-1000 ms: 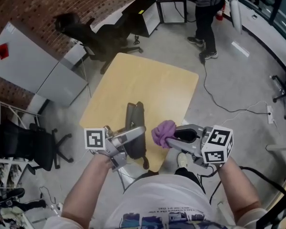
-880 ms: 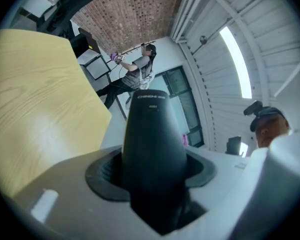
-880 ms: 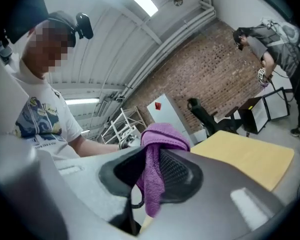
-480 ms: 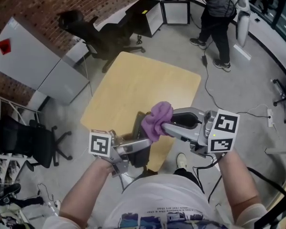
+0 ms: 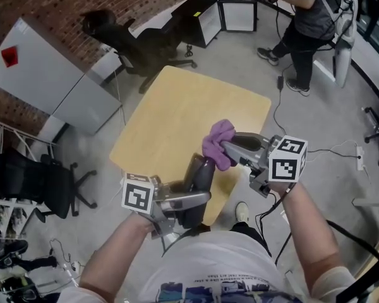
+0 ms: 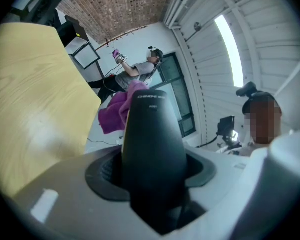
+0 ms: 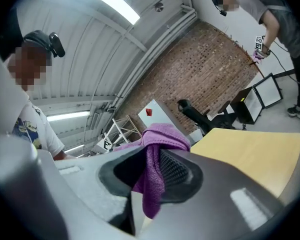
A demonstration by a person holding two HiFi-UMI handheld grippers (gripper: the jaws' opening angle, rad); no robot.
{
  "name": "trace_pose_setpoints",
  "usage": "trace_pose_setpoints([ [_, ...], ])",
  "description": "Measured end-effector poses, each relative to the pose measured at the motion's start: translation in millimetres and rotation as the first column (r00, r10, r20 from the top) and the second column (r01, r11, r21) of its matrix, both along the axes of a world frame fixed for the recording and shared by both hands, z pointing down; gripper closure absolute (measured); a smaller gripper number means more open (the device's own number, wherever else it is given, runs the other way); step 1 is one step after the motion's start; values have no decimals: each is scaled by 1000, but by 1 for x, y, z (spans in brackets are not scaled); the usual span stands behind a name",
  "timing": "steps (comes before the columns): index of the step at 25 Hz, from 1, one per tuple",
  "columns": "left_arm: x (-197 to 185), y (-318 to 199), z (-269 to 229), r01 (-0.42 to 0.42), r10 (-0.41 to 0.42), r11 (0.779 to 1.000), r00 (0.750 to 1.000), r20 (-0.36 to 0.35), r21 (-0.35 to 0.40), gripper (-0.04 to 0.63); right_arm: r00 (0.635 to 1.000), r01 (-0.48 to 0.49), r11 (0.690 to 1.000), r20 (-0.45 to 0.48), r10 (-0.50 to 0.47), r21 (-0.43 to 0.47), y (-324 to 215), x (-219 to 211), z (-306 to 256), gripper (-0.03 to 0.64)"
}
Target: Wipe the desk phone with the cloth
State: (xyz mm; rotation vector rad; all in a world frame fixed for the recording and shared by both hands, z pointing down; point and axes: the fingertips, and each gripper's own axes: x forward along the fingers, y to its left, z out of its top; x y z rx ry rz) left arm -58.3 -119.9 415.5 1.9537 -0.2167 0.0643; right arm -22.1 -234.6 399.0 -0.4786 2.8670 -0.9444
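A black phone handset (image 5: 198,176) is held over the near edge of the yellow table (image 5: 177,115), with my left gripper (image 5: 201,200) shut on its near end. In the left gripper view the handset (image 6: 152,144) fills the space between the jaws of the left gripper (image 6: 152,186) and points away. The purple cloth (image 5: 218,143) is bunched at the tip of my right gripper (image 5: 230,148), which is shut on it, and it lies against the handset's far end. In the right gripper view the cloth (image 7: 156,151) hangs pinched in the right gripper (image 7: 152,171).
Black office chairs stand behind the table (image 5: 139,43) and at the left (image 5: 31,182). A grey cabinet (image 5: 47,74) is at the left. Another person (image 5: 306,24) stands at the top right, with a cable (image 5: 303,145) trailing on the floor.
My right gripper has carried the cloth up the picture from beside the handset onto its far end. The left gripper and handset have shifted slightly down and right, and the handset has tilted.
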Motion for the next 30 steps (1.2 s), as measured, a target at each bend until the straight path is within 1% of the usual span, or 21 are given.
trace_pose_setpoints([
  [3,-2,-3,2,24,-24,1000,1000,-1,-2,307,997,-69,996,-27,67,-49,-8,8,22,526],
  [6,-11,-11,3,59,-59,998,998,3,-2,307,995,-95,993,14,96,-68,-5,14,13,526],
  [8,-17,-20,3,84,-84,996,996,5,-1,307,997,-72,996,30,74,-52,1,10,1,526],
  [10,-19,-31,2,104,-104,995,995,5,-1,307,999,-36,999,26,36,-32,8,3,-6,528],
  [13,-19,-37,3,112,-113,994,994,6,6,307,1000,14,1000,16,-14,-10,28,-11,-8,527],
  [16,-24,-35,5,111,-112,994,994,18,20,307,999,35,999,11,-35,-19,53,-25,1,528],
  [20,-29,-39,9,121,-121,992,992,23,21,307,997,72,997,0,-72,-42,79,-35,14,527],
  [21,-29,-40,9,124,-124,992,992,18,14,307,997,78,996,-5,-79,-43,85,-37,17,528],
  [24,-31,-41,10,142,-143,989,990,-18,-41,308,995,102,994,-14,-102,-48,101,-45,24,528],
  [27,-28,-45,8,144,-145,989,989,-32,-35,307,990,133,990,-38,-136,-54,119,-47,31,528],
  [30,-29,-50,12,148,-148,988,989,-19,-33,307,982,167,985,-88,-170,-46,137,-49,38,527],
])
